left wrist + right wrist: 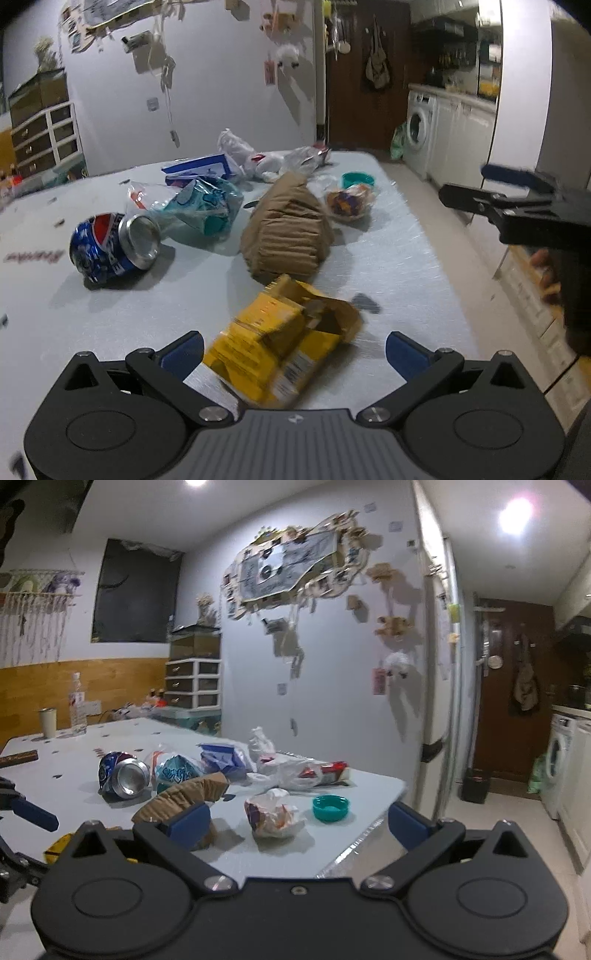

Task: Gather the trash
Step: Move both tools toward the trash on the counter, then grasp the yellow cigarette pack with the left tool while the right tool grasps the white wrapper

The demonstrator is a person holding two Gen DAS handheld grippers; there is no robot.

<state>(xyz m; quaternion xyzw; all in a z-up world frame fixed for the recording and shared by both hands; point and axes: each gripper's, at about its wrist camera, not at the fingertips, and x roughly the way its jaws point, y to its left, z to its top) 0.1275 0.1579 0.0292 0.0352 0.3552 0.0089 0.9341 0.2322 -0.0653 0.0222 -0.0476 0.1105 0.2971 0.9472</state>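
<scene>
Lying between open left tongs (293, 350), yellow carton (280, 350)

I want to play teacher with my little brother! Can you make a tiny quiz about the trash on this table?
1. True or false: the crushed Pepsi can is standing upright.
2. Which thing lies between the open fingers of the left gripper? A) teal cap B) torn yellow box C) clear water bottle
3. Fill in: the right gripper is open and holds ____.

Key: 1. False, it lies on its side on the table. 2. B. 3. Nothing.
</scene>
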